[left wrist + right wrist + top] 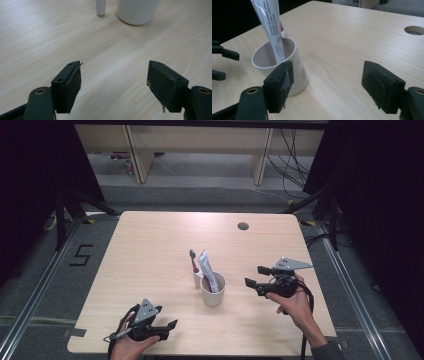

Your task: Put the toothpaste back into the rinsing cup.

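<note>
Surface: a pale wooden surface (150, 245) with a round cable hole (243, 226) near its far edge, right of centre.
Cup: a white cup (213, 290) stands upright near the middle of the surface, a little toward the near side, between the two claws.
Tube: a white tube (207, 270) with small print leans out of the cup, tilted toward the far left; in the right gripper view its lower end sits inside the cup.
Toothbrush: a toothbrush (193, 261) stands upright just left of the cup, in a small white holder (198, 280) beside it; whether holder and cup touch cannot be told.
Left claw: the left claw (167, 329) is held in the left hand (127, 345) at the near left edge, jaws apart and clamped on nothing, pointing right; it is well apart from the cup.
Right claw: the right claw (256, 276) is held in the right hand (295, 302) at the right, jaws apart and empty, pointing left at the cup, near it but not touching.
Floor: grey floor (45, 275) with a black "5" marked left of the surface.
</note>
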Demonstrator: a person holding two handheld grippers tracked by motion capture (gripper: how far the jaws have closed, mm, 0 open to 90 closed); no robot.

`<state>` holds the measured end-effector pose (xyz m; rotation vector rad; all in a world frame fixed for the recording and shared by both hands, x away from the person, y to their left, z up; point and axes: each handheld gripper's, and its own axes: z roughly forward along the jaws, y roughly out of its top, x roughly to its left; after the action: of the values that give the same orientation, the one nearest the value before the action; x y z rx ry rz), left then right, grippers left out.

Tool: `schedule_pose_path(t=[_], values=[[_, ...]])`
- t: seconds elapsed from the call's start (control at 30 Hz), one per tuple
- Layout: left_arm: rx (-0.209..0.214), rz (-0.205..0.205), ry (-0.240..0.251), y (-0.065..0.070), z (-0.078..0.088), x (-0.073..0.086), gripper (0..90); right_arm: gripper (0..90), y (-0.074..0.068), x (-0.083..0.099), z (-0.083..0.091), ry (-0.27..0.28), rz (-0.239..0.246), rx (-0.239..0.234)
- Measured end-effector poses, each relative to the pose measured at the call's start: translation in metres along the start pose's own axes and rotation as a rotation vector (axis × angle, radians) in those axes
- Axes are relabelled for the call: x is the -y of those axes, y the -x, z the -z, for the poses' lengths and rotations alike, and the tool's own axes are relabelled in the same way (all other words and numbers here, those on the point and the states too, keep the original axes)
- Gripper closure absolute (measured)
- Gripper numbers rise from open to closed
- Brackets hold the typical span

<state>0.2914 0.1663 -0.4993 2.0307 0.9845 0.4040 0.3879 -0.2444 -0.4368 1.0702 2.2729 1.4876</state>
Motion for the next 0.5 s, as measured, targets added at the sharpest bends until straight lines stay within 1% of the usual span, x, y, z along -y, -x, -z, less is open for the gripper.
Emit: schedule_pose_path(t=[0.03,0.07,0.1,0.13,0.17,0.2,0.27,0.3,0.33,0.37,0.4,0.43,0.47,0.5], values=[[-0.001,0.0,0.0,0.0,0.0,0.0,27.2,25.8,0.002,0.001,0.002,0.004,0.023,0.012],[0.001,0.003,0.002,0.0,0.001,0.0,27.1,25.3,0.003,0.002,0.004,0.005,0.012,0.007],[0.008,0.003,0.001,0.0,0.001,0.0,27.0,25.0,0.003,0.003,0.007,0.004,0.014,0.013],[0.007,0.004,0.001,0.0,0.001,0.0,27.0,24.4,0.003,0.005,0.009,0.006,-0.002,0.009],[0.006,0.002,-0.001,0.0,0.001,0.0,27.0,24.0,0.005,0.006,0.011,0.005,0.017,0.025],[0.008,0.001,0.001,-0.001,0.001,0.0,27.0,23.4,0.003,0.008,0.015,-0.003,-0.009,0.026],[0.005,-0.001,-0.001,-0.001,0.001,0.0,27.0,23.2,0.003,0.01,0.017,-0.005,-0.006,0.025],[0.005,-0.001,0.001,-0.001,0.001,-0.001,27.0,22.8,0.002,0.012,0.017,0.004,-0.023,0.024],[0.006,0.003,0.01,-0.001,0.001,-0.001,27.0,22.1,0.002,0.014,0.018,-0.004,-0.014,0.025],[0.006,0.004,0.009,-0.001,0.001,-0.001,27.0,21.7,0.0,0.015,0.019,-0.009,-0.03,0.02],[0.006,0.006,0.01,-0.001,0.001,-0.001,27.0,21.5,0.002,0.016,0.019,-0.007,0.005,0.026],[0.004,0.005,0.006,-0.001,0.001,-0.001,27.0,21.5,0.001,0.018,0.02,-0.008,-0.009,0.029],[0.002,0.006,0.004,-0.001,0.001,-0.001,27.0,20.7,0.002,0.018,0.021,-0.014,0.015,0.032],[0.002,0.007,0.005,-0.001,0.002,0.0,27.0,20.3,-0.001,0.019,0.021,-0.021,-0.006,0.028]])
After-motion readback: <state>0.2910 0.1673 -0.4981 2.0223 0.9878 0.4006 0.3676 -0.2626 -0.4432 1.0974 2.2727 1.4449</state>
